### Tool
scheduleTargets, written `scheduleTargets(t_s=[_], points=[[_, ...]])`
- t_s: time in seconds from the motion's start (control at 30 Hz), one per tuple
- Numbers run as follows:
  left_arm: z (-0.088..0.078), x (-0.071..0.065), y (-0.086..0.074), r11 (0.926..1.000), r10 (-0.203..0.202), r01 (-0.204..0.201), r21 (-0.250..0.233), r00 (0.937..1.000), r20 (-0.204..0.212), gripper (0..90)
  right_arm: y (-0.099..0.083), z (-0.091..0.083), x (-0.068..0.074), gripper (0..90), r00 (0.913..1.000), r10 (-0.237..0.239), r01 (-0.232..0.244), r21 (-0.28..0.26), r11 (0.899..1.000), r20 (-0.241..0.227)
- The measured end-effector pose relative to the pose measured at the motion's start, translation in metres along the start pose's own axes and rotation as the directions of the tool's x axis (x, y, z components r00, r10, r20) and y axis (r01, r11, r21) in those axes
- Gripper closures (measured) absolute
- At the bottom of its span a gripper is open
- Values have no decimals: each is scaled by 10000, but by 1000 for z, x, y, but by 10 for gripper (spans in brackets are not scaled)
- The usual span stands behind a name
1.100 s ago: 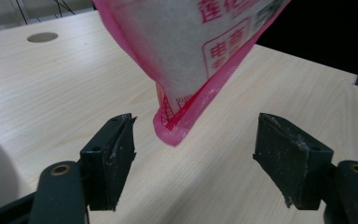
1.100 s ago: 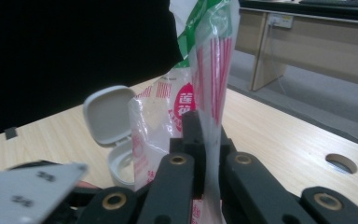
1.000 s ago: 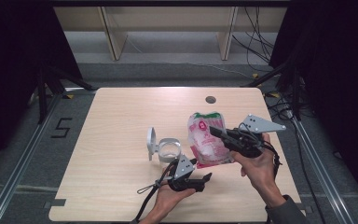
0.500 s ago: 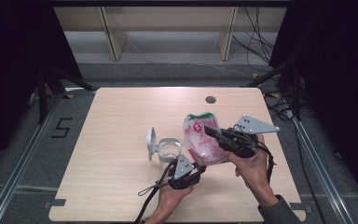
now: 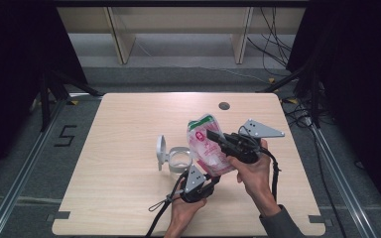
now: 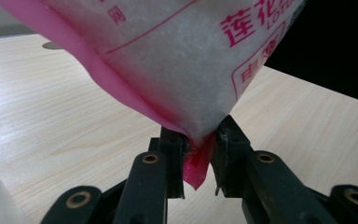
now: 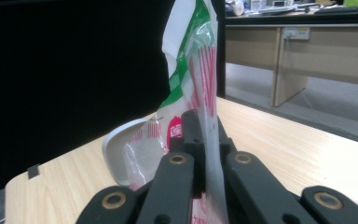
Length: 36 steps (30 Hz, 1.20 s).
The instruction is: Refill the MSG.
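Note:
A pink-and-white plastic bag (image 5: 204,151) of white grains, green at its top, is held up over the middle of the wooden table (image 5: 124,124). My right gripper (image 5: 212,134) is shut on the bag's upper part, and in the right gripper view its jaws pinch the film (image 7: 204,135) of the bag (image 7: 191,56). My left gripper (image 5: 211,175) comes from below; its jaws have just been closing and now clamp the bag's pink lower corner (image 6: 198,161), beneath the bulging bag (image 6: 168,60).
A white plastic ring-shaped holder (image 5: 171,156) stands on the table just left of the bag, and its rim shows as a white curve (image 7: 119,154). A round cable hole (image 5: 223,105) lies near the far edge. Cables trail off the near edge.
The left gripper's jaws went from wide apart to closed on the bag's bottom corner. The right gripper carried the bag a little to the left and lower.

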<state>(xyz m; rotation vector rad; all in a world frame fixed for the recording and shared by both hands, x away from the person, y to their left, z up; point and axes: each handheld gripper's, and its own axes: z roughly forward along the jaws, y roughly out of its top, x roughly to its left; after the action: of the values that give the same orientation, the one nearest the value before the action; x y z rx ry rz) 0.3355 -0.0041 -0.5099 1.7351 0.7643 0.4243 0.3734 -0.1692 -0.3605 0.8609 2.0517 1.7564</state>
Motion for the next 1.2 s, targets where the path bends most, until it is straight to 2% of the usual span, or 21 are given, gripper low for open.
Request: scheduleTargets(t_s=[0.1, 0.13, 0.2, 0.27, 0.33, 0.37, 0.4, 0.47, 0.6, 0.63, 0.67, 0.73, 0.83, 0.87, 1.0, 1.03, 1.1, 1.13, 1.2], points=[[0, -7, 1, 9983, 578, -573, 107, 9966, -586, 752, 1, 4, 2, 900, 10000, 70, -71, 81, 9999, 67], [0, -9, 1, 9990, 446, -445, 28, 9970, -628, 752, 1, 5, 2, 900, 10000, 21, -21, 83, 10000, 5], [0, -9, 0, 9996, 269, -273, -78, 9983, -513, 752, 0, 7, 2, 900, 9999, -112, 112, 28, 9999, -20], [1, -9, 0, 9994, 278, -289, -195, 9982, -522, 753, 1, 8, 5, 900, 9996, -266, 267, 95, 9996, -96], [2, -9, 0, 9991, 211, -226, -346, 9989, -423, 752, 2, 9, 6, 900, 9996, -282, 282, 56, 9996, 15], [1, -9, 1, 9994, 183, -195, -293, 9990, -419, 753, 2, 10, 8, 900, 10000, 28, -28, 45, 10000, 0], [1, -9, 1, 9995, 163, -174, -259, 9989, -435, 753, 2, 11, 6, 900, 10000, -76, 75, 56, 10000, 24], [0, -8, 1, 9994, 114, -128, -309, 9989, -447, 753, 2, 14, 6, 900, 10000, 36, -36, 17, 10000, -52], [1, -6, 2, 9995, 3, -12, -324, 9996, -266, 754, 3, 21, 6, 900, 10000, 30, -30, 67, 10000, -48], [1, -6, 2, 9992, -35, 24, -398, 9996, -279, 754, 3, 22, 5, 900, 9999, -146, 146, -1, 9999, -32], [2, -6, 3, 9992, -6, -4, -398, 9997, -248, 754, 4, 23, 6, 900, 10000, -1, 1, 72, 10000, -12], [3, -4, 3, 9988, -43, 31, -490, 9997, -229, 755, 4, 26, 5, 900, 10000, -46, 46, -12, 10000, 35], [5, -2, 2, 9988, -22, 14, -493, 9999, -160, 755, 3, 30, 6, 900, 9995, 319, -319, 45, 9995, -13], [6, -2, 2, 9984, -162, 153, -552, 9997, -172, 756, 3, 32, 4, 900, 9999, 120, -120, 34, 9999, 75], [6, -1, 1, 9981, -121, 112, -599, 9998, -147, 756, 1, 37, 7, 900, 9994, 347, -348, 129, 9993, 71], [6, -1, 1, 9982, -111, 98, -595, 9997, -214, 755, 1, 39, 7, 900, 9998, 210, -210, 121, 9997, -33], [7, 0, 1, 9978, -147, 140, -654, 9998, -101, 756, 1, 41, 6, 900, 10000, -30, 29, 182, 9998, 53], [6, 0, 1, 9978, -106, 100, -648, 9999, -90, 756, 0, 42, 7, 900, 9998, 175, -176, 110, 9998, 23], [7, -1, 1, 9970, -106, 94, -771, 9998, -153, 756, 1, 43, 7, 900, 10000, 84, -85, 207, 9997, 51]])
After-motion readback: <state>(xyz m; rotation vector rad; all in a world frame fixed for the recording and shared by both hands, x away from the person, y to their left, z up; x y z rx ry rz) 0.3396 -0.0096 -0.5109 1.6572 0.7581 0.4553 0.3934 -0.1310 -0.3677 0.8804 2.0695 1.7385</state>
